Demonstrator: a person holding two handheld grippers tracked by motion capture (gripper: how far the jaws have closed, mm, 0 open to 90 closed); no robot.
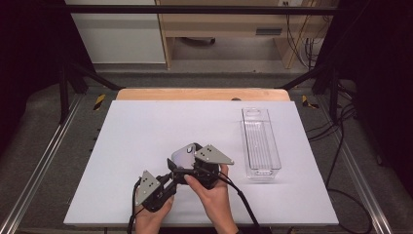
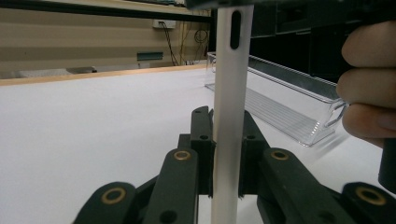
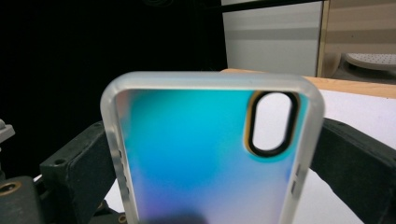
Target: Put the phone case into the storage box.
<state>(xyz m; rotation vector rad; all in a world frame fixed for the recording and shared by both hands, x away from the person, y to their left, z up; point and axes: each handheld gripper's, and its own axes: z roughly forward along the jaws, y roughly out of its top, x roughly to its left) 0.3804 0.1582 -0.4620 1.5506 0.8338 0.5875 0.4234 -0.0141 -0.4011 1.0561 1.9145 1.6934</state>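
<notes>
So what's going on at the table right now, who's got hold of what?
A person holds a phone case between both grippers, just above the white table. The left gripper is shut on the case's thin edge. The right gripper spans it across its width, a jaw on each side. The case is iridescent blue with a frosted rim and a camera cutout. A clear plastic bin lies empty to the right, apart from the hands.

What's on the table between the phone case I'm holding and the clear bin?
Nothing. In the high view, bare white table surface lies between the phone case and the clear bin. The left gripper view shows the same bare stretch.
</notes>
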